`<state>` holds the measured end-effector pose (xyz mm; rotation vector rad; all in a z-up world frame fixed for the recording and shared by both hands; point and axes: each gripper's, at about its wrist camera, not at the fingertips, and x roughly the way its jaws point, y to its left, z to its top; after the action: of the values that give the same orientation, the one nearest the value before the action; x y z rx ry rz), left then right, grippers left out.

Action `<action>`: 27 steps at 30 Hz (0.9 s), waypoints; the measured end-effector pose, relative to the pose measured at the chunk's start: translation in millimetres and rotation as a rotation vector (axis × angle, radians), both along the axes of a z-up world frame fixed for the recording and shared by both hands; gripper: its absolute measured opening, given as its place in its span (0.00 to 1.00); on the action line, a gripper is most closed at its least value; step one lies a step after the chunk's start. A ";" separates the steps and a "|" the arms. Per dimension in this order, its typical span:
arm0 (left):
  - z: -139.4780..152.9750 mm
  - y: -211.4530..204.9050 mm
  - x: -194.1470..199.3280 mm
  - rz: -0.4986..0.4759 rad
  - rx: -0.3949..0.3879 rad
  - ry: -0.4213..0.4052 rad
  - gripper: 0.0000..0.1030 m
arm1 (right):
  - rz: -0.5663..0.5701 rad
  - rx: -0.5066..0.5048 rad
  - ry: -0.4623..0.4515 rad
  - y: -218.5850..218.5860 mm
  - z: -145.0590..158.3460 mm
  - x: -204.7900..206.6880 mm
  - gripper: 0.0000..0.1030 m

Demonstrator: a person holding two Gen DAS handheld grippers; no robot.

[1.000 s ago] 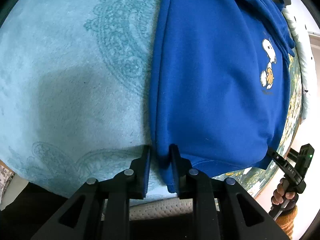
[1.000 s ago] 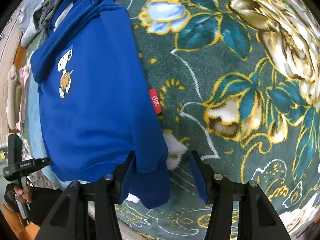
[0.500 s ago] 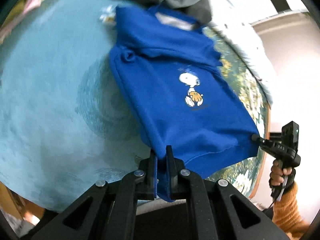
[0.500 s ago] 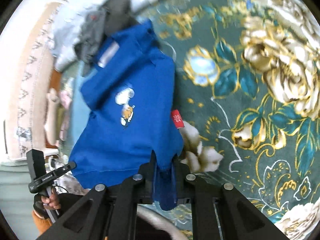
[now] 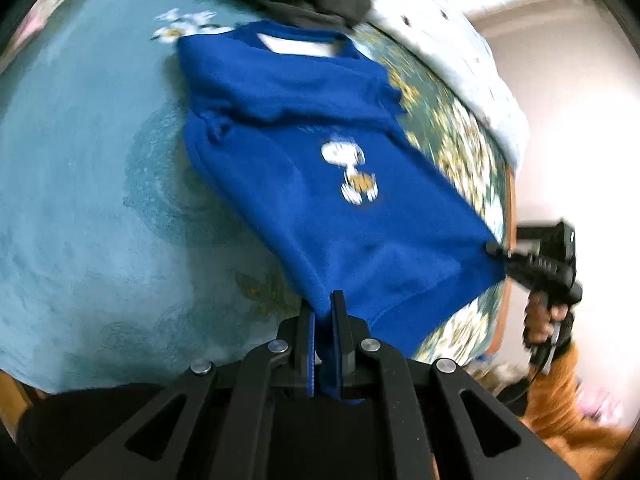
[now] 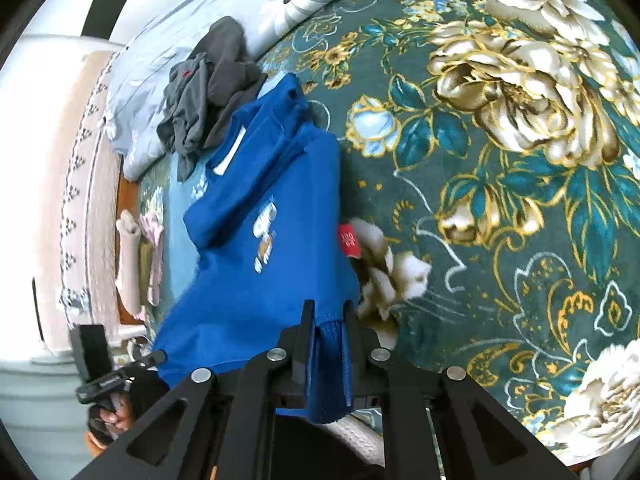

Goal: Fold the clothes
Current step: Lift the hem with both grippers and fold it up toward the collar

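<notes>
Blue sweatshirt (image 5: 320, 200) is held up by its hem at both bottom corners, collar end lying on the bedspread (image 6: 520, 200) near a grey garment (image 6: 208, 80). Left gripper (image 5: 322, 320) is clamped tight on the hem corner, fabric bunched btwn the two tongs. Right gripper (image 6: 328, 328) is likewise pinched shut on the opposite hem corner, w/ a thick wad of blue cloth seen btwn its tongs. Hem is stretched taut across the two grips; the lower half looks lifted off the bed, upper half resting. Sleeves appear already folded in across the chest, above the cartoon dog print (image 5: 352, 176). Red tag (image 6: 347, 240) is seen sticking out at the side seam.

Step judged: hem to be carried toward the collar for a bottom-to-top fold.

Risks from here: if one grip is moved faster than the other, the fold line is likely skewed. If too much slack is let in, the middle could sag and crease. The tucked sleeves could be dragged out of place as the cloth is swung over. The collar end may be pulled along the bedspread, or the grey garment caught under the fold, since it is touching the collar.
</notes>
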<state>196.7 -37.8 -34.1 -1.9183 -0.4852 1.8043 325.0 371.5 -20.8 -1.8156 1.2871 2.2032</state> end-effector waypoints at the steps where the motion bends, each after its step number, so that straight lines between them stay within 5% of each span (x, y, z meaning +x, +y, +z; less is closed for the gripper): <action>1: -4.5 -7.3 -5.4 0.042 0.015 -0.020 0.06 | 0.001 -0.002 -0.009 2.8 -0.4 -9.4 0.11; 15: -79.8 -76.7 -101.9 0.491 0.138 -0.251 0.06 | 0.069 -0.043 -0.160 1.0 -46.4 -205.7 0.11; 22: -122.5 -93.9 -122.3 0.688 0.205 -0.380 0.07 | -0.018 -0.111 -0.239 3.7 -81.7 -255.4 0.13; 27: -110.3 -101.4 -119.4 0.711 0.278 -0.303 0.09 | -0.052 -0.095 -0.235 1.5 -78.1 -261.6 0.18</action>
<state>77.3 -139.2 -144.4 -1.9580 -1.5972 1.6849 63.4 373.0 -98.9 -1.9777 1.3922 1.8656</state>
